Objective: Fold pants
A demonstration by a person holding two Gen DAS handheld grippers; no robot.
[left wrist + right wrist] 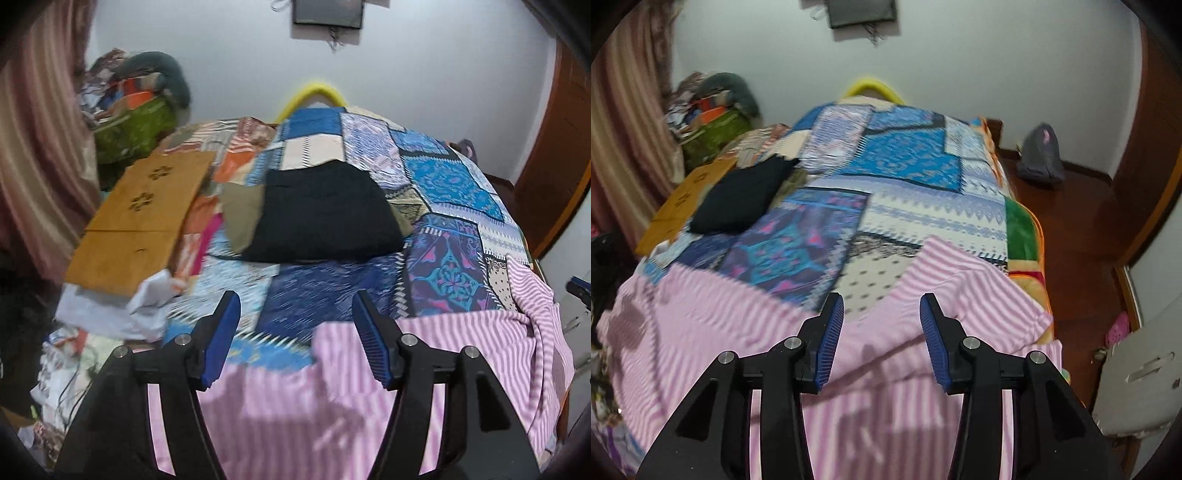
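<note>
I have the pink-and-white striped cotton pants spread across the near end of the bed, lying on the blue patchwork quilt. My left gripper hangs above them with its blue ribbed pads well apart and nothing between them; the striped cloth lies below and to its right, bunched up toward the quilt's right edge. My right gripper is parted too, a little narrower, and empty; the pants lie directly under it, with a fold of the fabric running across below its tips. Farther up the quilt sits a folded black garment, well apart from both grippers, beside a flat orange-brown wooden board.
</note>
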